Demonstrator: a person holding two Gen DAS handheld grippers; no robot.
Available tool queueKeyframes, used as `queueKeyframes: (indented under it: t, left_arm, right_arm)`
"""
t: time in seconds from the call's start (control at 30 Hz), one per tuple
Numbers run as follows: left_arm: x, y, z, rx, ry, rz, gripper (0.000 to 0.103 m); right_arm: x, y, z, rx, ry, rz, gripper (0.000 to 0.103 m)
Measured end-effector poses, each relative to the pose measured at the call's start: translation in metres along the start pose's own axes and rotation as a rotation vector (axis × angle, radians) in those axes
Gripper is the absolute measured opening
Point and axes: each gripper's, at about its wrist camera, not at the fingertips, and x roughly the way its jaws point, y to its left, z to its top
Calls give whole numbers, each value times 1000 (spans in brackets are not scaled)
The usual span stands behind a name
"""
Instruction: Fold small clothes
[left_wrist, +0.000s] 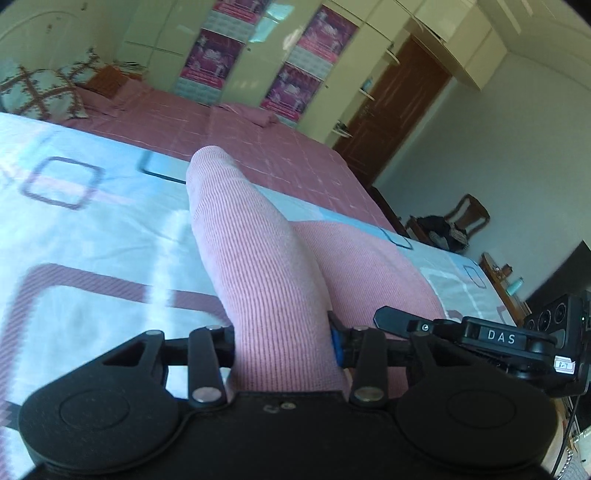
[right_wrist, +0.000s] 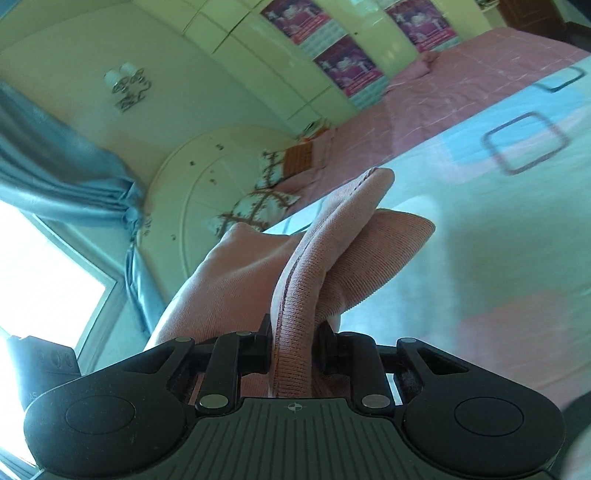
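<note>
A small pink ribbed knit garment (left_wrist: 255, 251) is held up over the bed. My left gripper (left_wrist: 282, 339) is shut on one edge of it; the cloth bulges forward between the fingers and hides the tips. The rest of the garment (left_wrist: 369, 266) drapes toward the right, where my right gripper (left_wrist: 391, 318) shows from the side. In the right wrist view my right gripper (right_wrist: 293, 343) is shut on a seamed edge of the pink garment (right_wrist: 317, 258), which stands up in folds ahead of it. The left gripper's body (right_wrist: 40, 365) shows at the lower left.
A white and light-blue bedspread (left_wrist: 92, 229) with square patterns lies under the garment, over a pink sheet (left_wrist: 258, 140). Patterned pillows (left_wrist: 40, 92) sit at the headboard. Cream wardrobes (left_wrist: 258, 55) with posters line the far wall. A chair (left_wrist: 461, 221) stands by the wall at right. Blue curtains (right_wrist: 55, 166) hang by a window.
</note>
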Motion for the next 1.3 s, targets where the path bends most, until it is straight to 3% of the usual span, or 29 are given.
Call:
queueKeyframes:
  t: [0.3, 0.47, 0.53, 0.6, 0.67, 0.77, 0.97, 1.07, 1.23, 1.3]
  left_arm:
    - [-62, 148, 36, -14, -16, 35, 39]
    - [-56, 202, 33, 14, 14, 98, 40]
    - [-48, 222, 23, 14, 38, 131, 48]
    - [-46, 231, 13, 11, 19, 138, 73]
    - [-47, 231, 11, 15, 11, 145, 78]
    - [-58, 229, 20, 16, 7, 148, 76]
    - [-88, 222, 47, -1, -120, 107, 72]
    - [-67, 214, 52, 37, -73, 92, 63]
    - [-37, 221, 41, 42, -19, 129, 64]
    - [-35, 223, 38, 39, -24, 125, 64]
  right_arm:
    - [136, 97, -53, 15, -3, 32, 22]
    - [196, 106, -76, 14, 35, -32, 22]
    - [214, 102, -87, 25, 53, -95, 22]
    - [219, 89, -94, 61, 60, -127, 22]
    - [217, 85, -98, 55, 56, -161, 22]
    - [214, 90, -97, 32, 52, -197, 23]
    - [200, 129, -85, -112, -71, -297, 29]
    - [215, 150, -79, -200, -88, -304, 28]
    - [251, 160, -83, -257, -75, -357, 28]
    - [268, 155, -86, -280, -17, -409, 28]
